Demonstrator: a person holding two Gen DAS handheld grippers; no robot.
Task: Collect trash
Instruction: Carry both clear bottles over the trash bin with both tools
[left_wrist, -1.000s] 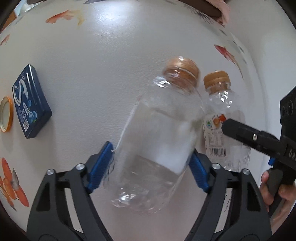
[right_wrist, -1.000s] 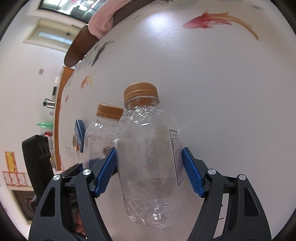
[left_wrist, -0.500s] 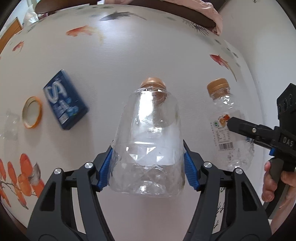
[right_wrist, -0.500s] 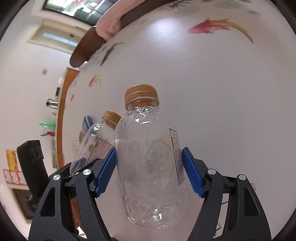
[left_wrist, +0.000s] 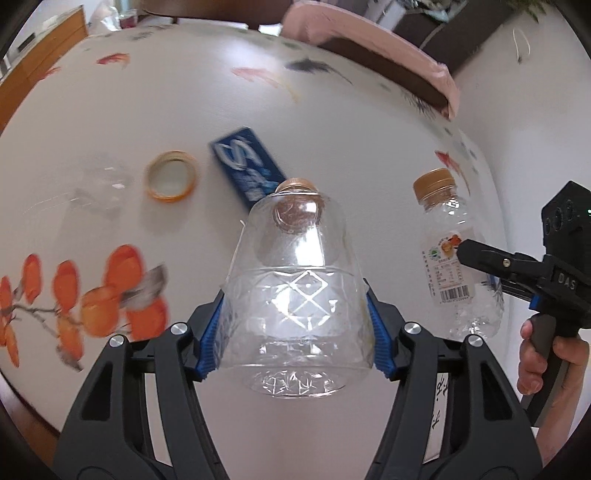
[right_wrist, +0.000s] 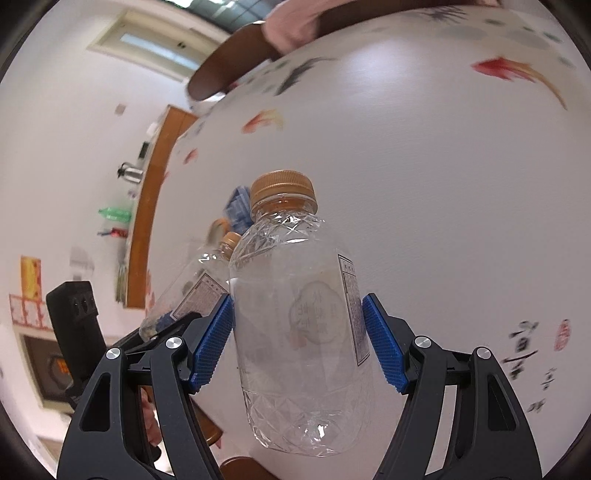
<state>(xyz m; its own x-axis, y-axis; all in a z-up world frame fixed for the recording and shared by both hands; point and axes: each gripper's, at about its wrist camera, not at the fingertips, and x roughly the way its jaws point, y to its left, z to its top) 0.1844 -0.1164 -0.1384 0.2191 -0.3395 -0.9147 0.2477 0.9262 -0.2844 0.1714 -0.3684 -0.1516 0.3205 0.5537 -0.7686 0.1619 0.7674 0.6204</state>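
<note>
A clear plastic bottle (left_wrist: 295, 295) with a gold cap sits base-first towards the camera. My left gripper (left_wrist: 295, 332) is shut on it, and both blue pads press its sides. It hangs above the table. My right gripper (right_wrist: 297, 343) is shut on a labelled clear bottle (right_wrist: 299, 332) with a gold cap, also raised off the table. In the left wrist view that labelled bottle (left_wrist: 454, 258) shows at the right, with a right gripper finger (left_wrist: 491, 258) across it and a hand (left_wrist: 535, 362) on the handle. In the right wrist view the left bottle (right_wrist: 192, 291) shows behind.
On the white fish-print tablecloth (left_wrist: 369, 155) lie a blue pack (left_wrist: 247, 166), an orange-rimmed lid (left_wrist: 171, 181) and a blurred clear plastic piece (left_wrist: 99, 188). A pink cloth (left_wrist: 369, 44) hangs on a chair beyond the far edge. A wooden cabinet (right_wrist: 147, 221) stands by the wall.
My left gripper has shut on the tilted bottle and lifted it, so the table looks farther away. The right gripper has also risen with its bottle still gripped.
</note>
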